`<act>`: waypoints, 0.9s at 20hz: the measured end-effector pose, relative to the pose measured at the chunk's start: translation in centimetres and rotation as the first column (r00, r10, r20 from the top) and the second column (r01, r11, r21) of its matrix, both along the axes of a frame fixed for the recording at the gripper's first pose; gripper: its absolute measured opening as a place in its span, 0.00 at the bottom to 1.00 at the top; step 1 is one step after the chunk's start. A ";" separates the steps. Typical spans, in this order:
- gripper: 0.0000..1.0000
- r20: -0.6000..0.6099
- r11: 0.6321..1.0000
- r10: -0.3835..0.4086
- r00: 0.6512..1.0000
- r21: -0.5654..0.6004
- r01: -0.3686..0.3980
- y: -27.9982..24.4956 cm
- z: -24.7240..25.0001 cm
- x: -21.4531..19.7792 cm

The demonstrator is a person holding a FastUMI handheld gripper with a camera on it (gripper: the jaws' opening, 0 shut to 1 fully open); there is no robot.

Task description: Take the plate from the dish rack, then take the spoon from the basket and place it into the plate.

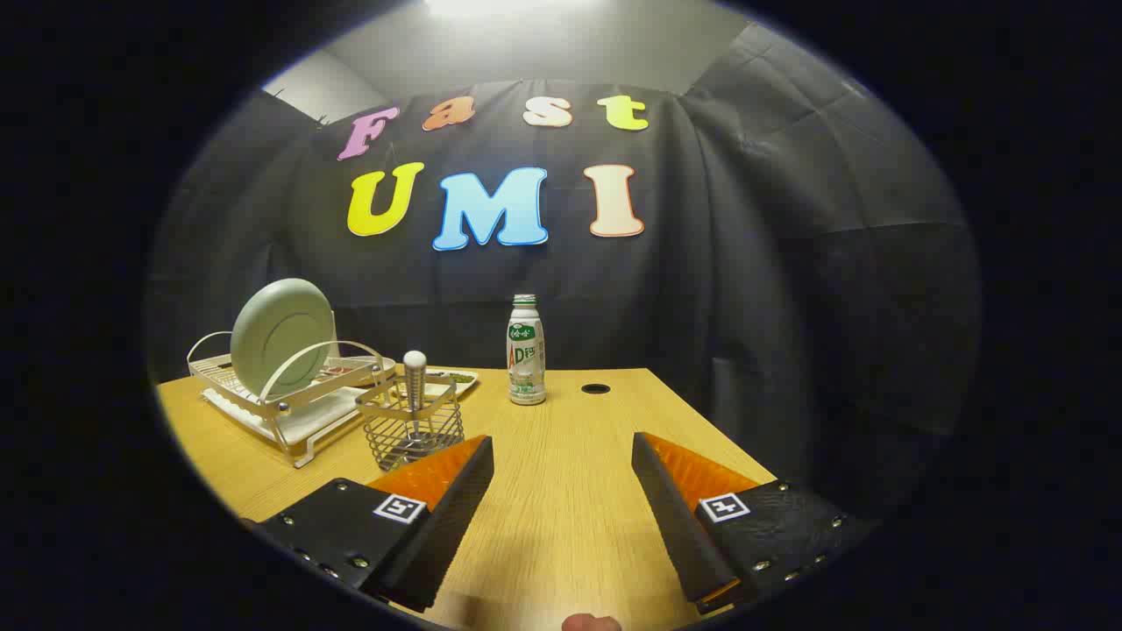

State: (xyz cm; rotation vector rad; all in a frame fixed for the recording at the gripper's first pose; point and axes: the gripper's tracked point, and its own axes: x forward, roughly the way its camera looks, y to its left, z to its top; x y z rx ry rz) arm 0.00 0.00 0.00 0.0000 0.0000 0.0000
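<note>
From my end I count one pale green plate (280, 337) standing in one white dish rack (294, 407), one spoon (415, 377) in one wire basket (414, 429), and one drink bottle (526, 350). There is one tabletop (561, 491) with one round hole (595, 388), and my gripper (561, 460) shows two fingers (456, 491), spread apart with nothing between them.

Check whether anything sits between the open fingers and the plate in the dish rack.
Partly: the wire basket holding the spoon stands just ahead of the left finger, beside the dish rack. The upright plate stands beyond it. The gripper is open, holding nothing.
</note>
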 end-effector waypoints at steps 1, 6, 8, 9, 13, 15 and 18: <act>0.98 0.004 1.000 -0.005 1.000 0.005 0.005 -0.1 0.1 1.3; 0.98 0.017 0.996 -0.093 0.996 0.016 0.093 -2.6 4.2 4.1; 0.98 0.044 0.995 -0.103 0.994 0.018 0.102 -2.7 7.9 3.2; 0.98 0.059 0.995 -0.103 0.993 0.018 0.102 -2.4 10.0 2.6; 0.98 0.142 0.988 -0.128 0.982 -0.066 0.139 -0.6 18.1 0.2; 0.98 0.170 0.982 -0.135 0.976 -0.106 0.155 1.4 21.7 -1.0; 0.98 0.179 0.990 -0.117 0.977 -0.063 0.130 5.5 25.8 -2.4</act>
